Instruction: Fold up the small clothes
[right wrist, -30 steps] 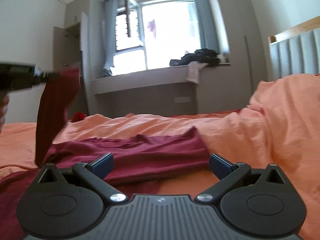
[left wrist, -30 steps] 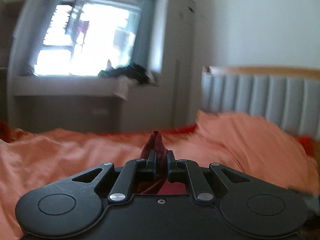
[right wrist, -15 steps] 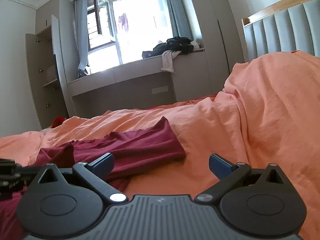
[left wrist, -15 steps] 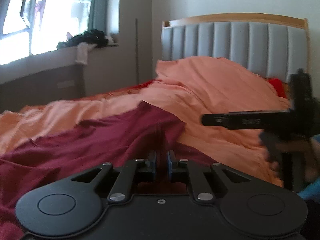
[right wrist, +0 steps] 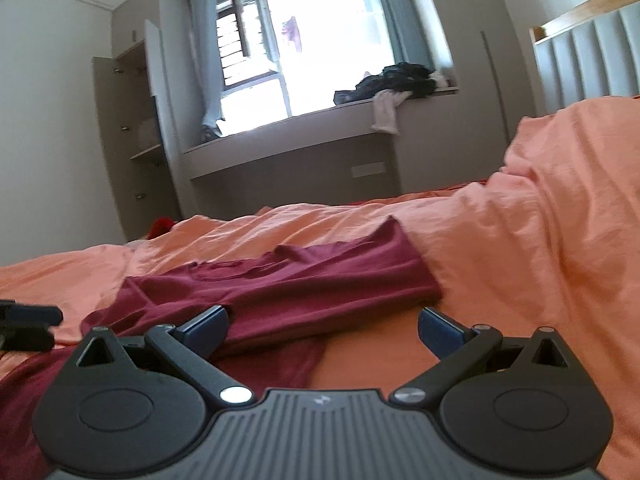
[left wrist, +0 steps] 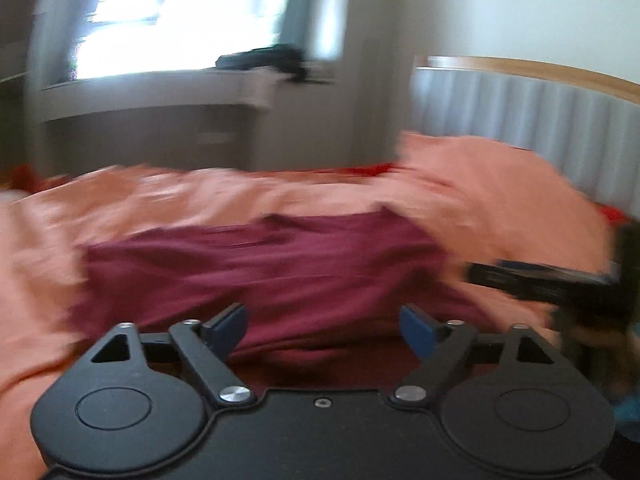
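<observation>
orange bedding point(right wrist: 540, 240) covers the bed you're working on, with a window point(right wrist: 320, 52) and a grey ledge behind it. on that bedding lies the dark red garment point(right wrist: 288, 288), spread low and partly doubled over, its folded band running across in front of both cameras. it looks thin, light and limp, so expect it to sag and slide off a loose pinch; it won't break, but it will wrinkle and drag the sheet if you scoop too deep. take it at a hem or corner, near the right end of the folded band where the edge is clean.

your left gripper point(left wrist: 322, 326) is opening right now, jaws wide, with the garment lying beyond and below the fingers but not pinched; the view is blurred. your right gripper point(right wrist: 322, 332) is spread wide too, grasping nothing, its left finger point(right wrist: 208, 330) just over the red cloth, contact unclear.
</observation>
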`<action>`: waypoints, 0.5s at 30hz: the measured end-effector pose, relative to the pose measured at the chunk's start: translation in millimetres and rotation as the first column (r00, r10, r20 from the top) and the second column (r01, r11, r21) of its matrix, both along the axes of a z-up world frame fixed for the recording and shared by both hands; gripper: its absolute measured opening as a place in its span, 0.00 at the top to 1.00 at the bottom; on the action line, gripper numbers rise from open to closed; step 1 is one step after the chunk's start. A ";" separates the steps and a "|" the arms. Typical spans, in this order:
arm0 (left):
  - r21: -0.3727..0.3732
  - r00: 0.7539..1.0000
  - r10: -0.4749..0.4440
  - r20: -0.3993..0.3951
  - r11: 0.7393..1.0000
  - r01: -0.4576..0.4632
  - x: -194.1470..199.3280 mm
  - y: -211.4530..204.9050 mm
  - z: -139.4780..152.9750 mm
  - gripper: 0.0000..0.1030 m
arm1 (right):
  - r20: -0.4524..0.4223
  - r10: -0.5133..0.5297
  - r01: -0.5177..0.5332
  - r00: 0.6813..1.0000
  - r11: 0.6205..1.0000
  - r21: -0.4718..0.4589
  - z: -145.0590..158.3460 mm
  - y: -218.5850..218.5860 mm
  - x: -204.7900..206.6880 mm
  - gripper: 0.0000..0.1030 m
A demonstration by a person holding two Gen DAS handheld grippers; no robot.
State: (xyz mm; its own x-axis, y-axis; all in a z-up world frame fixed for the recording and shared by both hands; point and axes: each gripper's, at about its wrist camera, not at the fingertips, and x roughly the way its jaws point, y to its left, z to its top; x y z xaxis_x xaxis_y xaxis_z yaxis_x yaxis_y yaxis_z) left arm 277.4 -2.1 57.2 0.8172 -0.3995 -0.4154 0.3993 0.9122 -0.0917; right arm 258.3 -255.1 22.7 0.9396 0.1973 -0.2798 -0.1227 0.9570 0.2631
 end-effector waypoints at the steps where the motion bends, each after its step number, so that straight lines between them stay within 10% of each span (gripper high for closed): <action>1: -0.003 0.998 0.058 -0.006 0.998 -0.058 3.4 11.8 -0.2 0.12 | 0.004 0.016 -0.016 1.000 1.000 0.001 -0.6 3.3 0.6 0.00; 10: -0.140 0.884 0.449 -0.132 0.874 -0.465 73.6 121.1 -9.8 0.19 | 0.053 0.182 -0.186 0.982 0.978 0.095 1.5 29.3 20.3 0.01; 15: -0.177 0.840 0.486 -0.241 0.829 -0.531 113.8 148.7 -33.1 0.38 | 0.029 0.194 -0.196 0.981 0.978 0.075 -2.1 39.1 31.1 0.27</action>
State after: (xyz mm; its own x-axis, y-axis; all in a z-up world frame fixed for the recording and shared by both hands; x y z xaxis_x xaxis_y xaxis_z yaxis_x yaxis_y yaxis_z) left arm 391.1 146.6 24.1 0.8512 -0.0485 -0.5226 -0.1595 0.9248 -0.3455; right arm 289.4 -216.0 20.6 0.8865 0.3977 -0.2365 -0.3115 0.8909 0.3307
